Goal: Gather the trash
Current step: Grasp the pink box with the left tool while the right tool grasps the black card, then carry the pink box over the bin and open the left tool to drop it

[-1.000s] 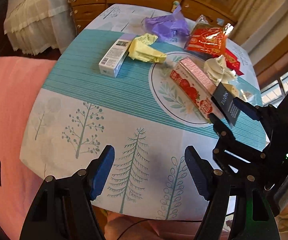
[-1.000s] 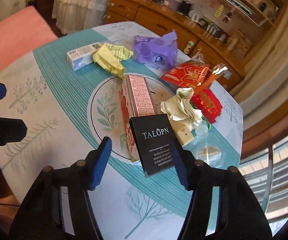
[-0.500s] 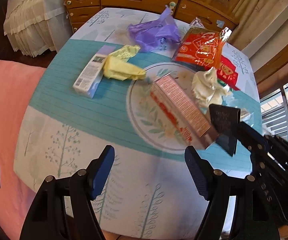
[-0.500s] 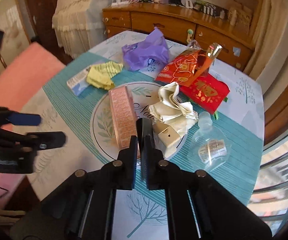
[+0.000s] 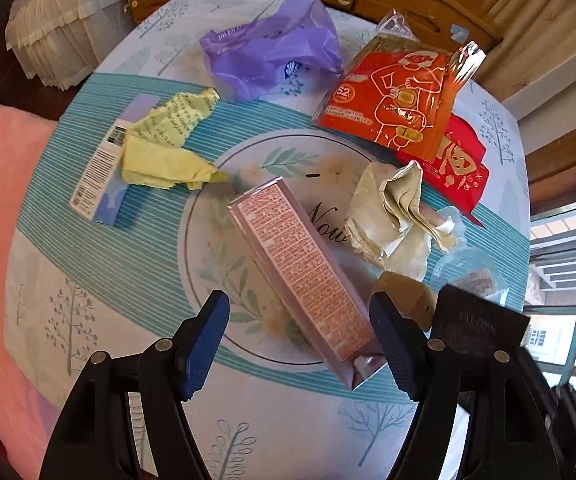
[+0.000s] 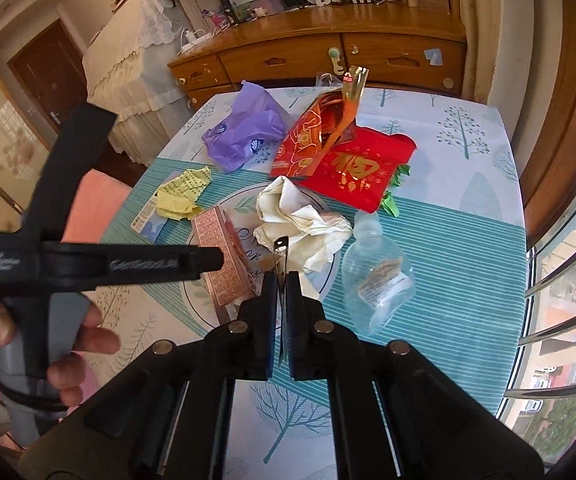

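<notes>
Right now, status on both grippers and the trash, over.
Right gripper shut on black card, lifted off table. Left gripper open, empty, above pink box. Box lies clear on top; crumpled paper beside it.

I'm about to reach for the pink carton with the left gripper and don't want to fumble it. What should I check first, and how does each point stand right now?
1. Left gripper open: ok, its jaws stand wide with nothing between the pads.
2. Pink carton within the jaw span: ok, its near end lies between the left fingers in the left wrist view.
3. Carton free of other trash: ok on top; the beige crumpled paper lies beside it, contact cannot tell.
4. Right gripper secure: ok, shut on the black card, seen edge-on between its pads.
5. Right gripper clear of the left's path: cannot tell, the card sits right beside the left gripper's finger.
</notes>
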`<state>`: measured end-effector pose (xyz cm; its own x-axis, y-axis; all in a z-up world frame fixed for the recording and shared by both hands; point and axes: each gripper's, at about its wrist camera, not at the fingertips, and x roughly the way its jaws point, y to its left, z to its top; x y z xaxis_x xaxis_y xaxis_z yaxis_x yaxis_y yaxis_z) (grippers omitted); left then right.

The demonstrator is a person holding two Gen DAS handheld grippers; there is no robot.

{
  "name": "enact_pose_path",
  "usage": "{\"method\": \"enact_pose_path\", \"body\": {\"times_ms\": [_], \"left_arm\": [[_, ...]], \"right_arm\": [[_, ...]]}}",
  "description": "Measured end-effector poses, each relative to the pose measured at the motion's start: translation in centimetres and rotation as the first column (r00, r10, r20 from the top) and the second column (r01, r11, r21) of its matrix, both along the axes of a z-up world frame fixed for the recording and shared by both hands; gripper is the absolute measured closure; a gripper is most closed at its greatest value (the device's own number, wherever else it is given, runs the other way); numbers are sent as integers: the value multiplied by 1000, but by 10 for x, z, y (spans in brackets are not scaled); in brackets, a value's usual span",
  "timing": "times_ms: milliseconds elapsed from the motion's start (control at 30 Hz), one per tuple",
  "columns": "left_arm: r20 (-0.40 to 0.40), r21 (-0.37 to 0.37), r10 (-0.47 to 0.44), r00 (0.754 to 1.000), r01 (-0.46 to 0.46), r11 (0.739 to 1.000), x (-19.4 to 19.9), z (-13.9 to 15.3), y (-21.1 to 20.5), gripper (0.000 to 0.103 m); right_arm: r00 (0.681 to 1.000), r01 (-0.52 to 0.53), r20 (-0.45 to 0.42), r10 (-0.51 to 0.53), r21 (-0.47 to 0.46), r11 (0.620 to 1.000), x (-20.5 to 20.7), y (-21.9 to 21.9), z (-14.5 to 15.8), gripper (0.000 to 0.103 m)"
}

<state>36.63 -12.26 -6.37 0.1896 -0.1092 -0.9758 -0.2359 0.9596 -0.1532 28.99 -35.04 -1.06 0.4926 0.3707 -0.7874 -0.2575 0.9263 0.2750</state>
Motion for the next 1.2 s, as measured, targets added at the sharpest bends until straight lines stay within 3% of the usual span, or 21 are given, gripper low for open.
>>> {"method": "enact_pose_path", "body": {"times_ms": [133,200,233,333,633,833,1200], "left_arm": [[-45,22,2,999,-1,1000,7,-15,-3,29],[-53,-10,6,999,-6,1000,6,-20,-2,39],[-56,-19,3,998,-4,1000,4,-21,-1,54],[-42,-16,-12,999,11,1000,-3,-19,1,64],[10,17,-59,998,59,998,-47,7,22,66],[75,-22,-93,993,95,995,-97,37,53,66],[198,-74,-268,943,287,955,-215,79,117,66]], "right_arm": [[1000,9,-12,-9,11,1000,-3,-5,-3,101],[1000,12,-16,-12,14,1000,-5,-6,-5,101],[1000,13,-17,-13,15,1000,-5,-6,-5,101],[1000,15,-21,-14,25,1000,-9,-6,-6,101],[1000,25,-17,-23,78,997,-26,7,-2,102],[1000,12,6,-13,85,996,-56,31,13,102],[996,76,44,-80,89,993,-163,96,41,102]]}}
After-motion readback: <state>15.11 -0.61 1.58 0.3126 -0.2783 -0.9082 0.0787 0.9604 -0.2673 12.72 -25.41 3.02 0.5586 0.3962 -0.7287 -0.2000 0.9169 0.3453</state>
